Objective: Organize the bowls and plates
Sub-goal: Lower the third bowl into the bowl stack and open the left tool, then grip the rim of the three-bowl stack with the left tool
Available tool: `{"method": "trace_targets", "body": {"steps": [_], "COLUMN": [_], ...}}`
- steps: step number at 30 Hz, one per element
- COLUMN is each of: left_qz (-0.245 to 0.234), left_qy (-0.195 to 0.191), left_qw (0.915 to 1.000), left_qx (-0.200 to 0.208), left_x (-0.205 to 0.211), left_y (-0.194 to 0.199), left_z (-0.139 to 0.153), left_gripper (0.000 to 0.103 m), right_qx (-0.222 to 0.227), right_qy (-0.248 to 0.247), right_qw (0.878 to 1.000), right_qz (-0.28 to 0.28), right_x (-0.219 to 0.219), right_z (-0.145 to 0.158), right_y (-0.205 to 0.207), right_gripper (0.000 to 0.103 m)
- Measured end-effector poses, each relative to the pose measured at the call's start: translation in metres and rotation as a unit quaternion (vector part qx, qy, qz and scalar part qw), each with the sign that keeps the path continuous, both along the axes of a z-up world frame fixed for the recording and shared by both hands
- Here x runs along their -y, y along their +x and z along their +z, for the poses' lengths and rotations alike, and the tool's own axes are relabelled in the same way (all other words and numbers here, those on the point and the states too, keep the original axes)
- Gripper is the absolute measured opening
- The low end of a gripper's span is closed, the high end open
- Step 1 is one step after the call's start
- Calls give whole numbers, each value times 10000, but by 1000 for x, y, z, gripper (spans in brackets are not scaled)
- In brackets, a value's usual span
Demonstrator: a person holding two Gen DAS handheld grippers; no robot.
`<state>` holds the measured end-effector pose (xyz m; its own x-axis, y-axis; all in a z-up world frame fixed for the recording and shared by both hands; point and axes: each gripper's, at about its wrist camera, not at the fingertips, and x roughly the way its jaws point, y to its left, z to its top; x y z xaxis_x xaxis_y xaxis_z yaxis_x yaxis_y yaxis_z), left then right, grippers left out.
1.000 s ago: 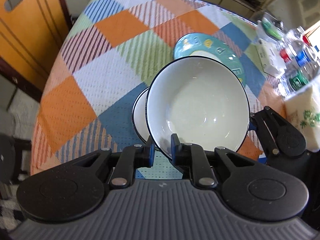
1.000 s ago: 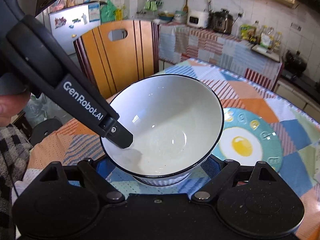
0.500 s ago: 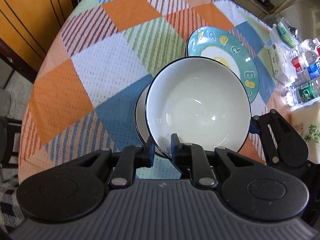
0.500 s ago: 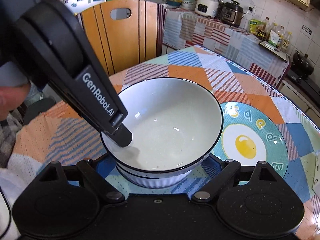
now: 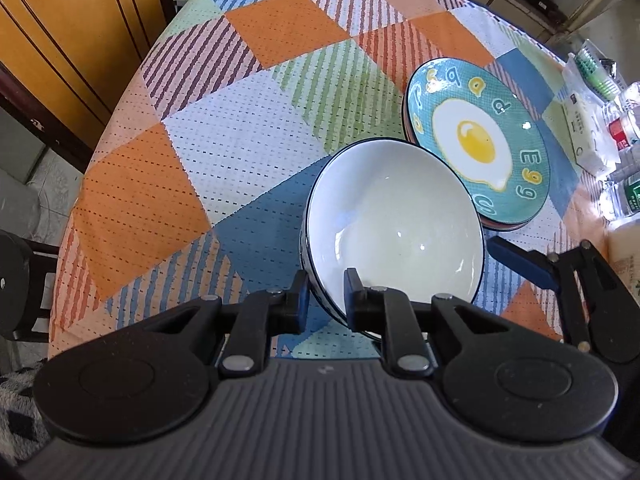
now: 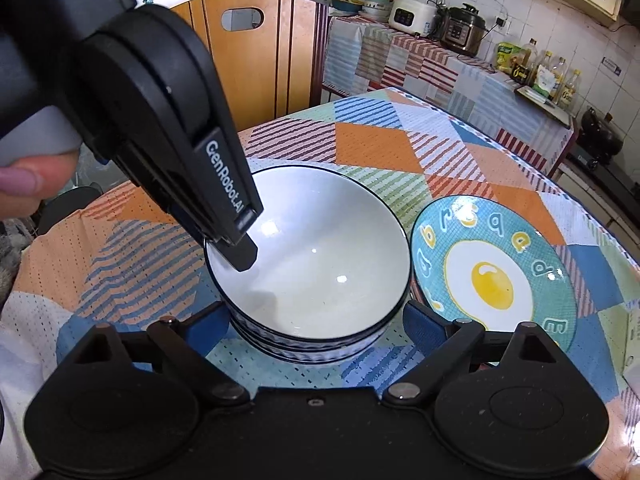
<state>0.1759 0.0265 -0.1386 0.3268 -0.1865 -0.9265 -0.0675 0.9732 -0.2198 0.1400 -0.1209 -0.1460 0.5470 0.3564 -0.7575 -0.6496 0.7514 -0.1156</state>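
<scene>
A white bowl with a dark rim sits nested in a second white bowl on the table. My left gripper is shut on the top bowl's near rim, one finger inside and one outside; it shows in the right wrist view. My right gripper is open, its blue-padded fingers standing either side of the bowl stack; one finger shows in the left wrist view. A teal plate with a fried-egg print lies on top of another plate just right of the bowls.
The table has a patchwork cloth. A wooden chair stands at its far side. Bottles and a white packet sit at the table's right edge. A kitchen counter with cookers is behind.
The bowl in my left gripper has come down into the bowl beneath and now sits level in it. My right gripper has stayed open beside the stack.
</scene>
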Motion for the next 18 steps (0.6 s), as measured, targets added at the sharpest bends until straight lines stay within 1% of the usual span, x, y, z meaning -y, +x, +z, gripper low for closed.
{"method": "trace_targets", "body": {"steps": [3, 4, 6, 9, 11, 13, 15, 17, 18], "left_qz": [-41, -86, -159, -203, -176, -139, -121, -99, -104], "left_qy": [-1, -14, -95, -216, -250, -289, -358, -521, -619], "left_qw": [9999, 9997, 9990, 9980, 9974, 9968, 9964, 9950, 9941], "left_qx": [163, 240, 406, 552, 656, 730, 764, 842, 884], "left_x": [1, 1, -1, -5, -9, -14, -19, -25, -28], "left_y": [-7, -10, -17, -25, -29, -31, -32, -34, -36], "left_z": [7, 11, 19, 32, 38, 41, 40, 38, 36], "left_gripper": [19, 23, 29, 34, 36, 42, 43, 53, 62], "right_qx": [-64, -73, -86, -116, -190, -281, -358, -399, -466], "right_qy": [185, 259, 404, 581, 712, 844, 849, 807, 806], "right_qw": [9998, 9996, 9991, 9982, 9973, 9960, 9957, 9959, 9957], "right_qz": [-33, -38, -40, -13, 19, 28, 3, -8, -9], "right_x": [11, 15, 24, 35, 41, 47, 50, 51, 53], "right_z": [8, 11, 18, 23, 23, 19, 13, 4, -2], "right_y": [-7, -11, -17, -26, -29, -30, -28, -27, -26], "right_gripper": [96, 96, 96, 96, 96, 96, 96, 96, 96]}}
